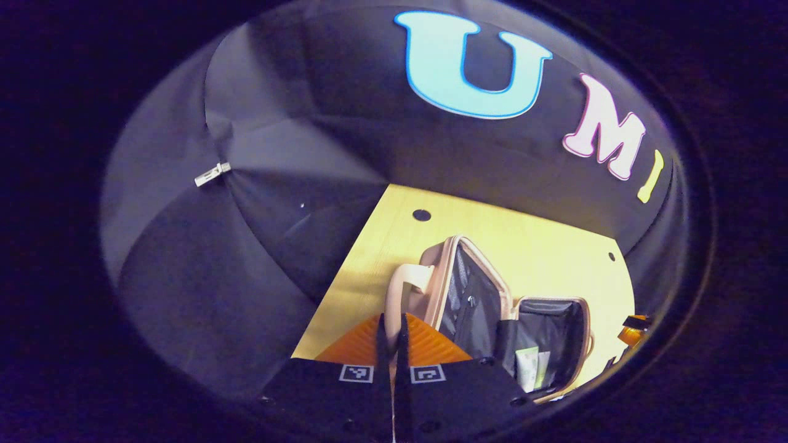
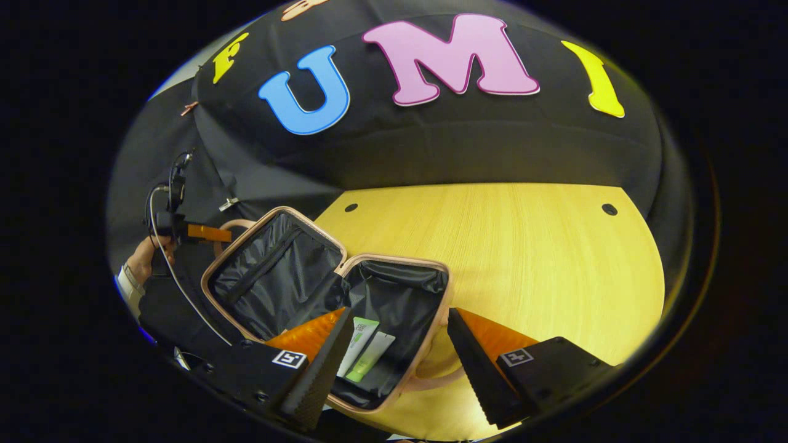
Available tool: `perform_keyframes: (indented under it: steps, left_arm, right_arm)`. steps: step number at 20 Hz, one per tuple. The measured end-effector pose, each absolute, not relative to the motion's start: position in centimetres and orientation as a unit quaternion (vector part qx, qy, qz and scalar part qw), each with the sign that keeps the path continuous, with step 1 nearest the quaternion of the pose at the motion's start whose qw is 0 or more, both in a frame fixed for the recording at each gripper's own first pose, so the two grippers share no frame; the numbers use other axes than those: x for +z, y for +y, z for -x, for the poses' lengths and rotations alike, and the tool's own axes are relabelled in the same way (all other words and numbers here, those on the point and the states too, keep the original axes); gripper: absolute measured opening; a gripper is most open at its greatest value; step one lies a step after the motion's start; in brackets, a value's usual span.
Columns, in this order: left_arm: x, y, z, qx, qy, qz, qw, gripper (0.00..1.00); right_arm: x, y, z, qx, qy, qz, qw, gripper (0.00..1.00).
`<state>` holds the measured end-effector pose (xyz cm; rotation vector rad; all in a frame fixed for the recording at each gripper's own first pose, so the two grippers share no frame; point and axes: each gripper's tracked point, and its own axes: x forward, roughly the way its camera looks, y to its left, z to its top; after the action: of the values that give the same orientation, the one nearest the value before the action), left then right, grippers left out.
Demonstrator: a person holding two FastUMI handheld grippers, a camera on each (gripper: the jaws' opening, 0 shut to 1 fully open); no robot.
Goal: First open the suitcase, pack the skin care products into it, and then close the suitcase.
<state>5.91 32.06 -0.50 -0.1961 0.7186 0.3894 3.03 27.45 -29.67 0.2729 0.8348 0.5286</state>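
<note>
Pale pink shell: the suitcase [image 2: 320, 289] lies open on the worktop [image 2: 523, 258], lower left of centre in the right gripper view; both halves show a black fabric lining.
Lid half: tilted up and back toward the upper left of the right gripper view; a zipped pocket runs across its lining.
Base half: flat on the worktop, nearer the lower centre of the right gripper view.
Skin care products: two tubes [image 2: 363, 351] lie side by side inside the base half (one with a green end, one pale); in the left gripper view they [image 1: 530, 366] sit at the lower right, in the bottom of the same half.
Suitcase, left gripper view: the case [image 1: 486, 301] stands right of centre, its handle [image 1: 406, 280] facing the camera.
Worktop: light yellow wood grain, with small dark round holes near its far edge.
Right gripper [image 2: 391, 363]: jaws wide apart, holding nothing; the left finger overlaps the base half in the picture, the right finger lies over bare worktop.
Left gripper [image 1: 392, 344]: jaws together, nothing between them, low centre of its own view, just before the suitcase handle.
Left gripper, far view: seen at the left edge of the right gripper view [image 2: 206, 232], held by a hand [image 2: 144, 258] behind the lid half, with a cable hanging from it.
</note>
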Motion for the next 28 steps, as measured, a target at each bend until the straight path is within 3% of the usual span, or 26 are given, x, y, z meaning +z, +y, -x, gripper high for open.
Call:
perform_keyframes:
  steps: [5, 9, 14, 18, 21, 23, 24, 25, 26, 27, 28]
  left_arm:
    - [6.3, 19.9, -8.1, 0.118, 0.304, 0.062, 0.943, 0.07]
    - [6.8, 7.3, -9.9, 0.030, 0.301, 0.073, 0.950, 0.07]
    - [-0.8, -6.0, -11.4, -0.056, 0.358, 0.105, 0.926, 0.07]
    - [-10.5, -11.2, -13.8, -0.064, 0.434, 0.052, 0.897, 0.08]
    - [-14.4, -12.4, -13.7, -0.060, 0.475, 0.021, 0.878, 0.11]
    - [-15.3, -12.6, -13.5, -0.059, 0.477, 0.016, 0.877, 0.17]
    - [-15.2, -12.8, -13.3, -0.052, 0.480, 0.019, 0.876, 0.25]
    - [-14.5, -12.5, -13.2, -0.039, 0.475, 0.015, 0.879, 0.24]
    - [-13.6, -12.1, -13.5, -0.025, 0.459, 0.003, 0.888, 0.39]
    - [-12.0, -12.0, -13.9, -0.016, 0.437, -0.006, 0.899, 0.45]
    - [-9.7, -12.2, -14.0, -0.007, 0.412, -0.009, 0.911, 0.64]
  right_arm:
    - [-28.3, 22.6, -1.3, 0.277, 0.378, -0.121, 0.875, 0.97]
    - [-27.4, 18.8, 0.3, 0.285, 0.369, -0.116, 0.877, 0.97]
    - [-27.1, 14.1, 1.7, 0.274, 0.363, -0.117, 0.883, 0.97]
    - [-27.2, 11.1, 4.2, 0.250, 0.367, -0.125, 0.887, 0.97]
    - [-26.9, 9.3, 5.4, 0.233, 0.362, -0.122, 0.894, 0.97]
    - [-26.7, 8.1, 5.8, 0.224, 0.358, -0.121, 0.898, 0.97]
    - [-26.6, 7.6, 5.9, 0.221, 0.355, -0.120, 0.900, 0.97]
    - [-26.5, 7.1, 5.9, 0.220, 0.353, -0.119, 0.902, 0.97]
    - [-26.3, 6.7, 5.9, 0.219, 0.349, -0.116, 0.904, 0.97]
    - [-26.0, 6.4, 5.7, 0.219, 0.344, -0.111, 0.906, 0.97]
    - [-25.5, 6.0, 5.5, 0.220, 0.336, -0.105, 0.910, 0.97]
